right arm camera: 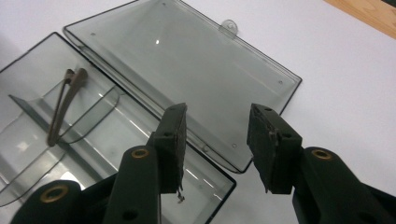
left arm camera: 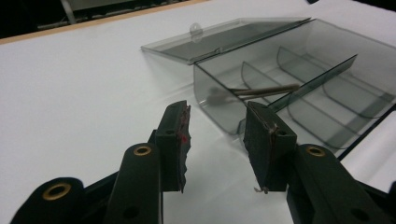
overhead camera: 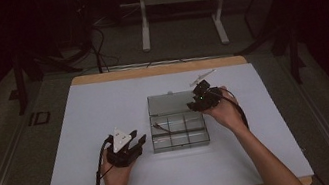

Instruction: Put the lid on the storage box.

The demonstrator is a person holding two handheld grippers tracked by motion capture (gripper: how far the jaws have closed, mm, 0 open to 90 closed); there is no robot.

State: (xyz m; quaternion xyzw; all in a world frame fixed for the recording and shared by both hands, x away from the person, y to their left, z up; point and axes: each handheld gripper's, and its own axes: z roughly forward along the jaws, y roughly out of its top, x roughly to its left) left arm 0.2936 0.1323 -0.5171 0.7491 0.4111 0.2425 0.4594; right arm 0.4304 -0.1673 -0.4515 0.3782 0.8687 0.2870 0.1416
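High view first: the big white table (overhead camera: pixel 98 134) has a clear box (overhead camera: pixel 179 131) in the middle, with its lid (overhead camera: pixel 170 103) lying flat and open on the far side. Your right gripper (overhead camera: pixel 202 97) hangs over the right far corner of the box, close to the lid. Your left gripper (overhead camera: pixel 128 148) sits just beside the box's left wall, not touching it.

What matters for the next move is the lid. It lies right under and a little ahead of your right gripper (right arm camera: pixel 215 140), and its long side runs along the back wall of the box (right arm camera: pixel 70 154). So your right hand looks like the nearer one to flip the lid (right arm camera: pixel 187 79) shut. Both jaws of that gripper are spread wide with nothing between them.

Left gripper view shows your left gripper (left arm camera: pixel 217 135) spread open too, holding nothing, pointing at the near corner of the box (left arm camera: pixel 299 93).

Smallest thing: a thin brown clip (right arm camera: pixel 63 105) lies inside a left cell. The right gripper view shows its two long legs; from up high it is just a tiny line.
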